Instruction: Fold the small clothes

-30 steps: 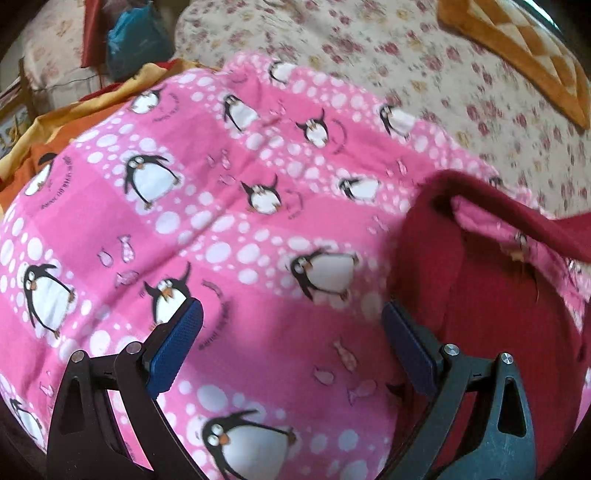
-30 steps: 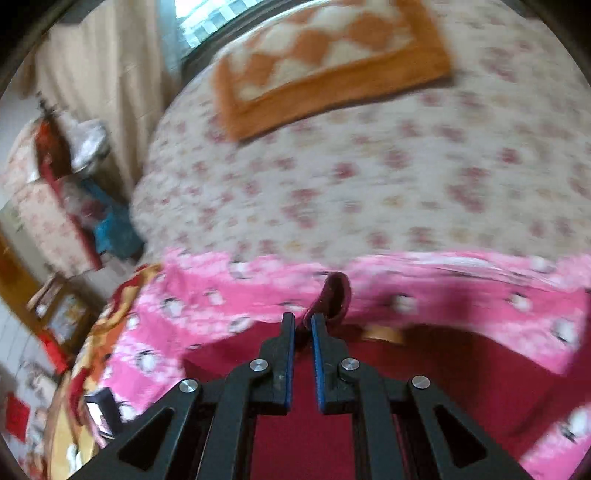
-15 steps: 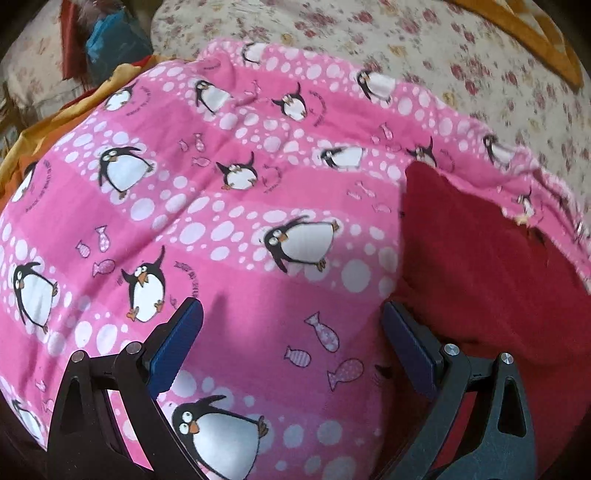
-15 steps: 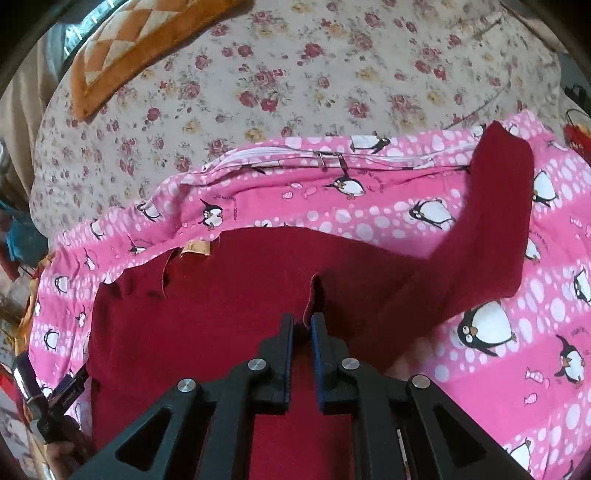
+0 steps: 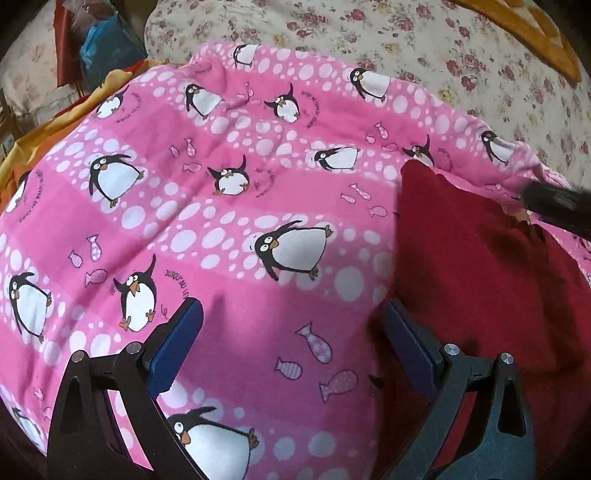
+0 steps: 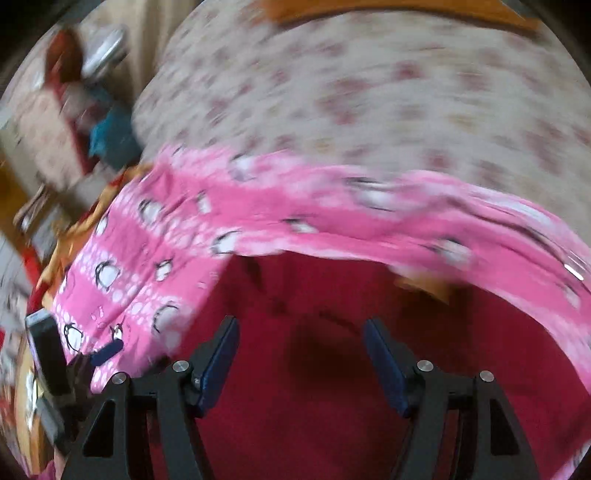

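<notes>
The red garment (image 5: 476, 280) lies flat on the pink penguin blanket (image 5: 229, 206), toward the blanket's right side in the left wrist view, its top edge close under the blanket's far hem. The blanket itself is spread over a floral bedsheet (image 5: 461, 48), with an orange mat (image 5: 532, 33) near the bed's far right corner. The left gripper (image 5: 291, 343) hovers over the blanket with its jaws wide apart and nothing between them; its right finger sits just at the garment's left edge. The right gripper (image 6: 299, 354) is above the garment, its jaws having just been opening, and now stands parted with only the flat red cloth showing beneath the gap, no fold pinched. That view is smeared by motion, so whether the pads touch the cloth is hard to say. An orange tag (image 6: 421, 284) shows at the garment's far edge. At the blanket's left edge, orange cloth (image 5: 44, 144) peeks out.
</notes>
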Tool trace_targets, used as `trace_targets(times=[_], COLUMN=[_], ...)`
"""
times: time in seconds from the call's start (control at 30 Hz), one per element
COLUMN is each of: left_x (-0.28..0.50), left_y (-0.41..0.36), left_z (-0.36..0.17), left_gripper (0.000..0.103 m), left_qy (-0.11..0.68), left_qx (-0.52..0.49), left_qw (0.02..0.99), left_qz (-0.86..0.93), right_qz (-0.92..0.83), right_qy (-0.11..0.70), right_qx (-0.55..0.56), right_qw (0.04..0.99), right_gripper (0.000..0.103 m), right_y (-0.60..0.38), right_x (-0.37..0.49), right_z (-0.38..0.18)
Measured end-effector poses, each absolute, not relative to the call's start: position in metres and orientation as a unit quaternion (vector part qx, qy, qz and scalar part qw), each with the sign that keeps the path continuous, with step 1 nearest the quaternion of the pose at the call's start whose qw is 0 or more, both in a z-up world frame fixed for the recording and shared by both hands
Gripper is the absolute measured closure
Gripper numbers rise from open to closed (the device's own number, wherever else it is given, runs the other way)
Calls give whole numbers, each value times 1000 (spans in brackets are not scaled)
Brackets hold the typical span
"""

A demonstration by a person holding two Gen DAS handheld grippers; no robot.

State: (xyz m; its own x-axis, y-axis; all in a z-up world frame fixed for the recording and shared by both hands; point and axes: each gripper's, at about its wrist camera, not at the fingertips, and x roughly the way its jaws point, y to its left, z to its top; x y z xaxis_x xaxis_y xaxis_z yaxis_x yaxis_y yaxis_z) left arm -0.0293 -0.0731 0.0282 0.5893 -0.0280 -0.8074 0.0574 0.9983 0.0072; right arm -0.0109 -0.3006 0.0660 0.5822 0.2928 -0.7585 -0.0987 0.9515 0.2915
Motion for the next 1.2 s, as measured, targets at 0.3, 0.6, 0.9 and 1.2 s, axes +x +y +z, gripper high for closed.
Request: trace_targets(times=[0.3, 0.6, 0.9, 1.2], left_x=[-21, -19, -39, -31], left_y=[-67, -63, -85, -97], left_z=[26, 28, 53, 34], left_gripper=[5, 5, 5, 5], left_qy=[461, 463, 403, 442], left_qx=[6, -4, 2, 6], left_qw=[887, 886, 913, 895], left_qz=[-21, -15, -68, -62], right_qz=[156, 129, -1, -133], right_qy=[504, 498, 470, 522], right_qx=[20, 63, 71, 81], right_qw=[849, 855, 880, 838], right_gripper=[97, 97, 37, 92], right_y=[-222, -223, -379, -474], right_x=[66, 67, -56, -104], right_z=[16, 17, 66, 24])
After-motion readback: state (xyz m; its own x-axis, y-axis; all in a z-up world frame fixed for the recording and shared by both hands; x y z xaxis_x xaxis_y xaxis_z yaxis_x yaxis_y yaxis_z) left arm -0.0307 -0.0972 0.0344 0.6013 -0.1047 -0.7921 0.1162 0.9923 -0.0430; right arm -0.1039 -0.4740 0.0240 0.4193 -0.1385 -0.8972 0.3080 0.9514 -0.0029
